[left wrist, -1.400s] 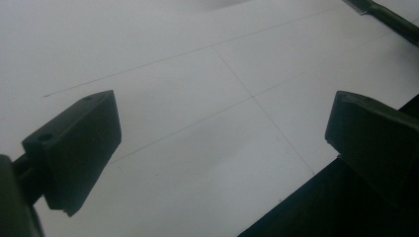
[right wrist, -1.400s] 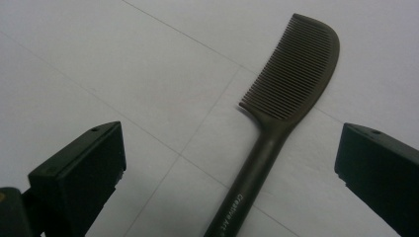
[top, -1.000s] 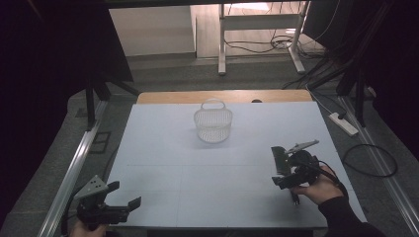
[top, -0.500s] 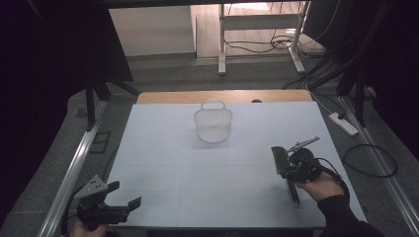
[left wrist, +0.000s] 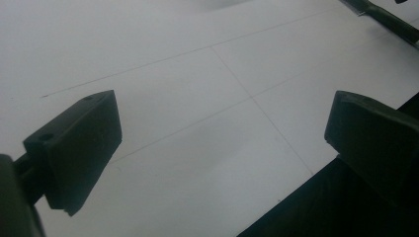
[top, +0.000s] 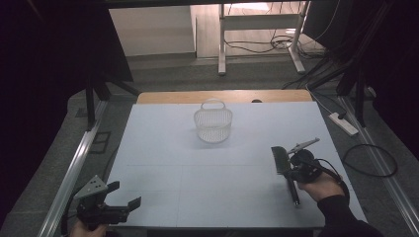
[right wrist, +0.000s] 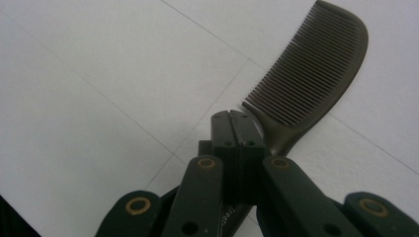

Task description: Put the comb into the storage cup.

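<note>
A dark comb lies on the pale table at the right, its handle running back toward the person's right hand. My right gripper sits low over the comb's neck. Its jaws have just been closing and now meet. In the right gripper view the right gripper shows its pads pressed together with no gap, and the comb runs beside and under them, not between them. My left gripper rests at the near left corner, open and holding nothing. The left gripper looks across bare table.
A white mesh basket with a handle stands at the far middle of the table. The table's near edge runs just under the left gripper. Metal rails flank both sides, and cables and a power strip lie on the floor at the right.
The right gripper's jaws stood wide apart a second ago and have come together over the comb's neck. The right hand shifted slightly. The left gripper has not moved.
</note>
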